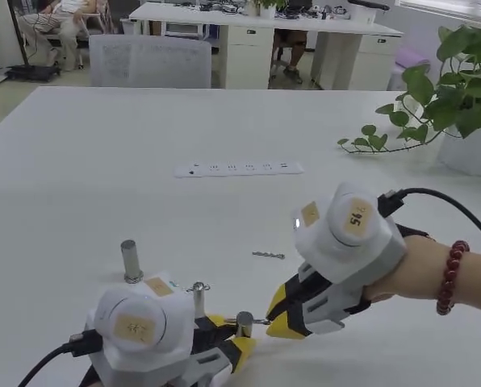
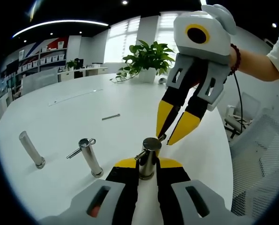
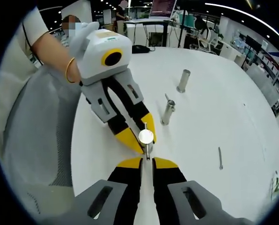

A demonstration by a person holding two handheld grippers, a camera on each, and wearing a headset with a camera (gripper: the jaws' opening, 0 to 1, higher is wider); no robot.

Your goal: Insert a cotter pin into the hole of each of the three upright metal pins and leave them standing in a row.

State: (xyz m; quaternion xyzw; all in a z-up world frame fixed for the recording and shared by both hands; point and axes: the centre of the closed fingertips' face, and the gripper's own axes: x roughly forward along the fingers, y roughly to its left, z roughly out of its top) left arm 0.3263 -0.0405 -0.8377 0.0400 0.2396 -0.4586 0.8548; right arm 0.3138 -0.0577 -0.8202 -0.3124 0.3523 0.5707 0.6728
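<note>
The sticker (image 1: pixel 358 216) on the right gripper (image 1: pixel 273 320), behind its jaws, bears dark digits that look like 56; the left gripper's (image 1: pixel 234 334) stickers (image 1: pixel 135 329) are too blurred to read.

left gripper (image 1: pixel 234 334) low in front, jaws clamped, right gripper (image 1: pixel 274 320) angled toward it, jaws pinched together, tips nearly touching

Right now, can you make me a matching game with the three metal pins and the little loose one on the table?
Things: 1 far metal pin; 2 middle metal pin; 3 near metal pin; 4 loose cotter pin.
States: A lying flat on the table; B held between the fingers of the left gripper; C standing bare; D standing with a fitted cotter pin through it.
Pairs: 1-C, 2-D, 3-B, 4-A.
</note>
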